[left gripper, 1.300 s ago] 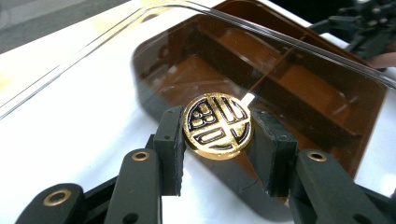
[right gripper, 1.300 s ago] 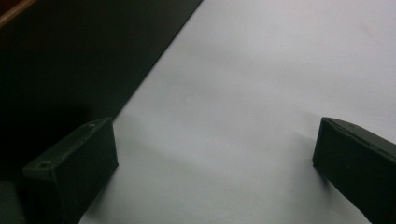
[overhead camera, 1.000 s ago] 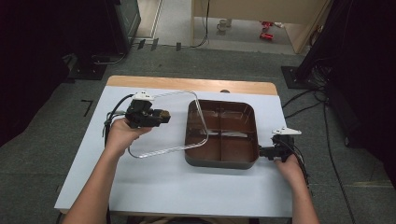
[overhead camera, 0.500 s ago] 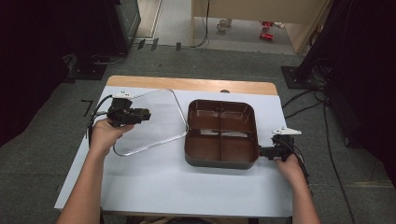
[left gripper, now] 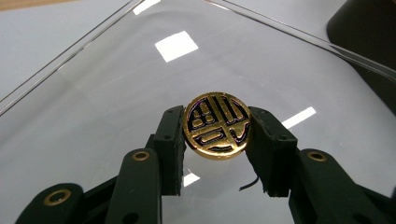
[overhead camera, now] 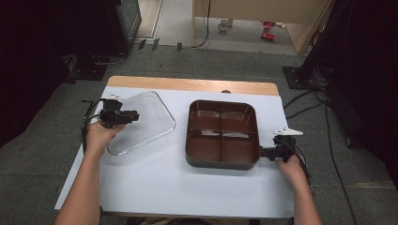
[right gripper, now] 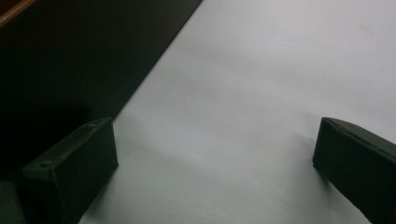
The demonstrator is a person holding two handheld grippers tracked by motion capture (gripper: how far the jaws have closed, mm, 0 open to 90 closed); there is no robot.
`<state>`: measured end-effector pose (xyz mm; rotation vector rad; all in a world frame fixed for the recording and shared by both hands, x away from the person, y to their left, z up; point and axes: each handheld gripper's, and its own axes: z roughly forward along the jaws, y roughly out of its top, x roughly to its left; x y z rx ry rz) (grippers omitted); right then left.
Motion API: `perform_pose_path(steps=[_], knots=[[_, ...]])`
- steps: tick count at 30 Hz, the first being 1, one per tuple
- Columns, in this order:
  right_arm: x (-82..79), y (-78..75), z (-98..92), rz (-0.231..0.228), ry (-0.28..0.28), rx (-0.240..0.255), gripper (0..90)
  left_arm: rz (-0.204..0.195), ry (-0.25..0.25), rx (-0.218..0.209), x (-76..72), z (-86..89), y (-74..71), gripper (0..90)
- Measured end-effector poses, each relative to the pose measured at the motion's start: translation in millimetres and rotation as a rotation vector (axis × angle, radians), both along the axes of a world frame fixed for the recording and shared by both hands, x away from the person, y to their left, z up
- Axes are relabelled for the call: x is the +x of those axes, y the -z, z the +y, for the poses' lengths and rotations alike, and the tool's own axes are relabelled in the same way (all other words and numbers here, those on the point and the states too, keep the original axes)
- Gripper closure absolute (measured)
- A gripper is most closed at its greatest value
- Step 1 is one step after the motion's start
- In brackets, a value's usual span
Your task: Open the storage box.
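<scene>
I note my left gripper point(left gripper: 215, 140) pinching the gold knob point(left gripper: 216, 126) of the clear lid point(overhead camera: 141, 122) left of the tray point(overhead camera: 222, 133), right gripper point(right gripper: 215, 172) spread beside it; the narrow hold risks the lid swinging loose.

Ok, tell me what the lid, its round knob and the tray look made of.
Lid: clear glossy plastic, probably; the table shows through and lights reflect.
Knob: gold and black, metallic-looking shine; could be coated plastic.
Tray: dark brown, glossy inside, likely plastic or lacquer.
</scene>
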<state>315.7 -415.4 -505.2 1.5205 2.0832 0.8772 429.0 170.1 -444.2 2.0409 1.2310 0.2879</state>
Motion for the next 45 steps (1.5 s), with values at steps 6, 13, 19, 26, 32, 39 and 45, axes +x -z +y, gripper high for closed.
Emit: perform_pose_path(steps=[6, 13, 19, 26, 32, 39, 45], knots=[[0.0, 0.0, -0.1, 0.0, -0.001, -0.001, 0.0, 0.018, -0.024, 0.032, 6.1, 0.5, 14.6, 59.1], [0.0, 0.0, -0.1, 0.0, -0.001, -0.001, 0.0, 0.028, -0.007, 0.09, 7.1, -4.2, 22.8, 58.8], [0.0, 0.0, -0.1, 0.0, -0.001, -0.001, 0.0, 0.033, -0.018, 0.057, 7.1, -3.8, 20.6, 56.1], [-0.1, 0.0, -0.1, 0.0, -0.001, -0.001, 0.0, -0.009, -0.017, -0.013, -0.3, -1.8, 1.5, 44.0], [-0.1, 0.0, -0.1, -0.001, -0.001, -0.001, 0.0, -0.014, -0.017, -0.068, -8.6, -1.3, -15.1, 39.7], [-0.1, 0.0, -0.1, 0.0, -0.001, -0.001, 0.0, -0.031, -0.002, -0.11, -19.6, -7.0, -29.8, 38.4], [0.0, 0.0, -0.1, 0.0, -0.001, -0.001, 0.0, -0.069, 0.041, -0.131, -32.7, -24.4, -37.0, 35.5]])
